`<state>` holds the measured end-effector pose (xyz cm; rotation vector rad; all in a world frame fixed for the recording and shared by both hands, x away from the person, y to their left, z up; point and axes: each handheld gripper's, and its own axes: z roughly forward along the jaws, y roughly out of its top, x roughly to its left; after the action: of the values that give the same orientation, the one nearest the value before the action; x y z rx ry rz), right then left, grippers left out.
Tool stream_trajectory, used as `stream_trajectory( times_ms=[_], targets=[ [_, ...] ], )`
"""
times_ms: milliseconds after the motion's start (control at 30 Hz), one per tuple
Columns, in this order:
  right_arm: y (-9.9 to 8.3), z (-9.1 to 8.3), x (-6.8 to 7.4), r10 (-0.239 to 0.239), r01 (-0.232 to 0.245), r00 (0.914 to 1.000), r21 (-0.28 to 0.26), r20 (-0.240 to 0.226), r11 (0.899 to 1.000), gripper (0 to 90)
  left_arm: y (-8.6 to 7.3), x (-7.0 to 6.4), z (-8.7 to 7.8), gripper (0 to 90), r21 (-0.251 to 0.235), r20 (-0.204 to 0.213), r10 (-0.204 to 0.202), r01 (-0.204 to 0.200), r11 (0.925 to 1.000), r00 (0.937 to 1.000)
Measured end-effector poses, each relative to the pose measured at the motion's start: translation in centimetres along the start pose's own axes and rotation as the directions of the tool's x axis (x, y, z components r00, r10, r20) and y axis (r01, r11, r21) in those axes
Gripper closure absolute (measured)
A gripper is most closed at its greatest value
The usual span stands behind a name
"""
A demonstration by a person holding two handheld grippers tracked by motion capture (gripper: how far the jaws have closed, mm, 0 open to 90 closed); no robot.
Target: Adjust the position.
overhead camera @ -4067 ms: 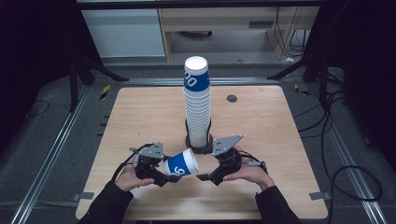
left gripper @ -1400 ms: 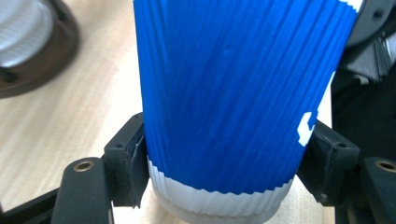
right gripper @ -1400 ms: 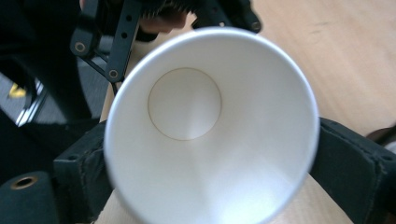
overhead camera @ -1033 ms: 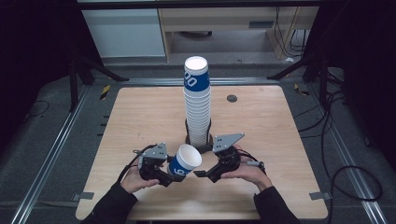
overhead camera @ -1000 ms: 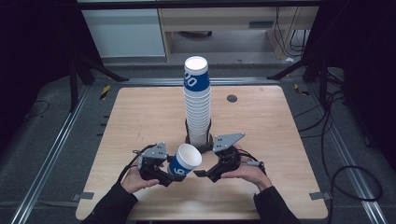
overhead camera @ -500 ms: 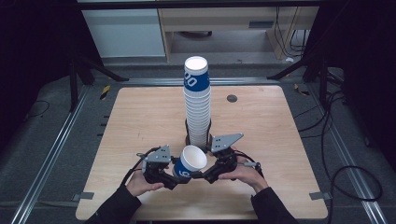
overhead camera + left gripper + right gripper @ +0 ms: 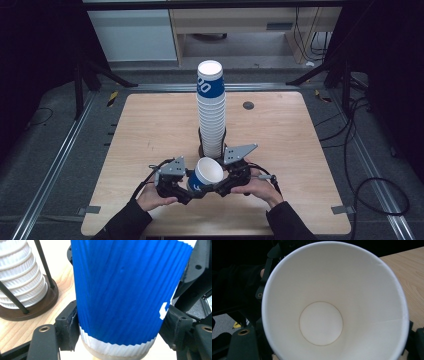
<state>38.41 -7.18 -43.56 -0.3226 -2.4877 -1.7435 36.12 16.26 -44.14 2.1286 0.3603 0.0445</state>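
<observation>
Cup [image 7: 206, 174] tipped from sideways to mouth-up at frame bottom centre; left claw [image 7: 186, 186] clamps its base, right claw [image 7: 220, 187] state unclear; overtight squeeze risks crushing it

Evenly lit from above on table [image 7: 150, 130], dark surroundings | soft short shadows under both grippers | no glare | cup [image 7: 125, 292] just ahead of left gripper [image 7: 117, 340] slightly soft | cup interior bright, near washed out, before right gripper [image 7: 322, 350]
</observation>
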Motion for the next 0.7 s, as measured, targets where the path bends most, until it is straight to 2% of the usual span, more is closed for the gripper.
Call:
stream_trajectory(
  times_ms=[167,400,567,700],
  targets=[
    [0.2,-0.2,0.1,-0.014,0.014,0.9998,0.008,0.017,1.000,20.4,-0.1,0.1,0.0,24.7,0.017,-0.004,-0.004,0.004,0.9998,1.0000],
    [0.5,-2.1,-0.5,-0.006,0.007,0.9968,-0.013,0.080,1.000,20.4,-0.7,1.0,-0.7,22.0,0.038,-0.040,-0.025,0.026,0.9989,0.9989],
    [0.4,-3.7,-1.0,-0.002,0.003,0.9894,-0.010,0.145,1.000,20.4,-1.0,1.7,-1.3,20.9,0.037,-0.070,-0.047,0.050,0.9981,0.9965],
    [0.3,-4.6,-1.3,-0.001,0.000,0.9811,0.007,0.193,1.000,20.4,-1.2,2.3,-1.9,19.9,0.023,-0.109,-0.073,0.076,0.9969,0.9914]
  ],
)
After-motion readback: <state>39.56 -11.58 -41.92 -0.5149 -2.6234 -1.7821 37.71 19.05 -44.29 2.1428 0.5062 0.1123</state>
